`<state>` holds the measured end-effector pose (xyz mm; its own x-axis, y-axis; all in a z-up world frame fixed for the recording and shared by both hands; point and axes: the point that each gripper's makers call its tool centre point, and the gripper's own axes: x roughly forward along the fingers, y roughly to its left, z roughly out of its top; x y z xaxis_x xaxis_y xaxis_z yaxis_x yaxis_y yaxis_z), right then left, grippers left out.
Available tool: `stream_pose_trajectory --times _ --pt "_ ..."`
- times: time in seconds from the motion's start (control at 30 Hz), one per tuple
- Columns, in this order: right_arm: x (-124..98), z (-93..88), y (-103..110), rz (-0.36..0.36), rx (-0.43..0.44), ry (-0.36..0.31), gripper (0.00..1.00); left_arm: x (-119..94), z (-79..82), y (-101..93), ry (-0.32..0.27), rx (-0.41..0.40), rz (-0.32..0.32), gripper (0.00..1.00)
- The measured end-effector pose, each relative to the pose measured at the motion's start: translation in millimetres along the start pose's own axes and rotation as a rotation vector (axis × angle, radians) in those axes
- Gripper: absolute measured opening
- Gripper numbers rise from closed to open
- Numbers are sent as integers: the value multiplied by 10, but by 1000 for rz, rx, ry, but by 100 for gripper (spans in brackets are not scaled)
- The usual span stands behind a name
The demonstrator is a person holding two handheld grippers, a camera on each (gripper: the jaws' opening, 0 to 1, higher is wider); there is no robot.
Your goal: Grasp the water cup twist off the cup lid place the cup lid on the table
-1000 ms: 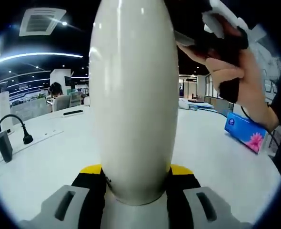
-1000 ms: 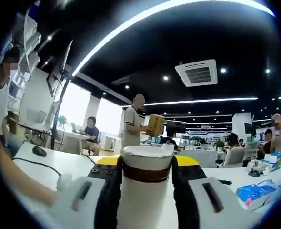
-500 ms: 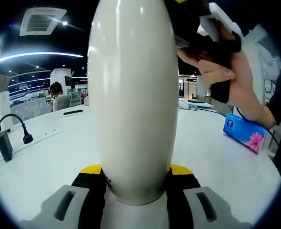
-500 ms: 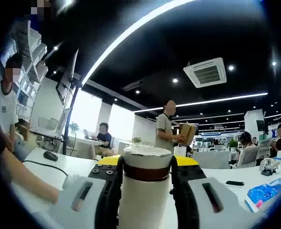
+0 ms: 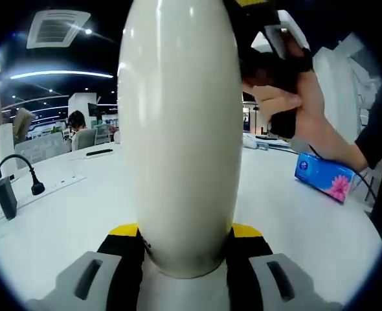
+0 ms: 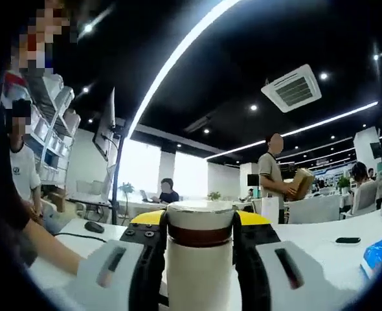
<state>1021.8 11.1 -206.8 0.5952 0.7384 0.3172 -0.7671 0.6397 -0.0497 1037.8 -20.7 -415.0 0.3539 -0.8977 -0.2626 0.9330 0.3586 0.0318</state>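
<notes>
A tall white water cup (image 5: 181, 129) stands upright on the white table (image 5: 68, 214), with my left gripper (image 5: 184, 233) shut on its lower body between yellow-and-black jaws. Above and to the right, a hand holds my right gripper (image 5: 269, 45) against the cup's top. In the right gripper view the white cup lid (image 6: 201, 215), with a brown band under it, sits between the jaws of my right gripper (image 6: 201, 223), which is shut on it. White cup body continues below the band; whether the lid has come loose is not visible.
A blue tissue pack (image 5: 324, 178) lies on the table to the right. A black plug with cable (image 5: 34, 188) and a black adapter (image 5: 5, 197) sit at the left. A mouse (image 6: 92, 227) and a phone (image 6: 348, 240) lie on the table; a person carrying a box (image 6: 273, 175) stands behind.
The right gripper view has swung round, sliding the room rightwards while the lid stays between the jaws. In the left gripper view the hand and right gripper have shifted a little left. The cup body is still.
</notes>
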Motion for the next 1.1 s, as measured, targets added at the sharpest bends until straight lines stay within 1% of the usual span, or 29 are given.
stream_pose_trajectory --times 0.3,0.43,0.53,0.67,0.73,1.03,1.1 --pt "3 -10 -6 126 67 -13 44 8 -6 14 0 0 -1 51" --pt "5 -19 8 159 99 -17 44 8 -7 13 0 -1 -2 51" --pt "9 -22 10 203 146 -25 44 7 -7 11 0 -2 -2 51" --pt "7 -21 13 223 143 -24 44 7 -4 8 -2 -2 -1 51" --pt "11 -21 22 246 136 -27 44 6 -4 6 -2 -3 -2 51" --pt "14 -22 48 340 202 -42 44 -2 -2 0 -2 -4 -4 51" --pt "18 -19 43 369 236 -52 44 -5 -2 -2 -2 -3 -4 51"
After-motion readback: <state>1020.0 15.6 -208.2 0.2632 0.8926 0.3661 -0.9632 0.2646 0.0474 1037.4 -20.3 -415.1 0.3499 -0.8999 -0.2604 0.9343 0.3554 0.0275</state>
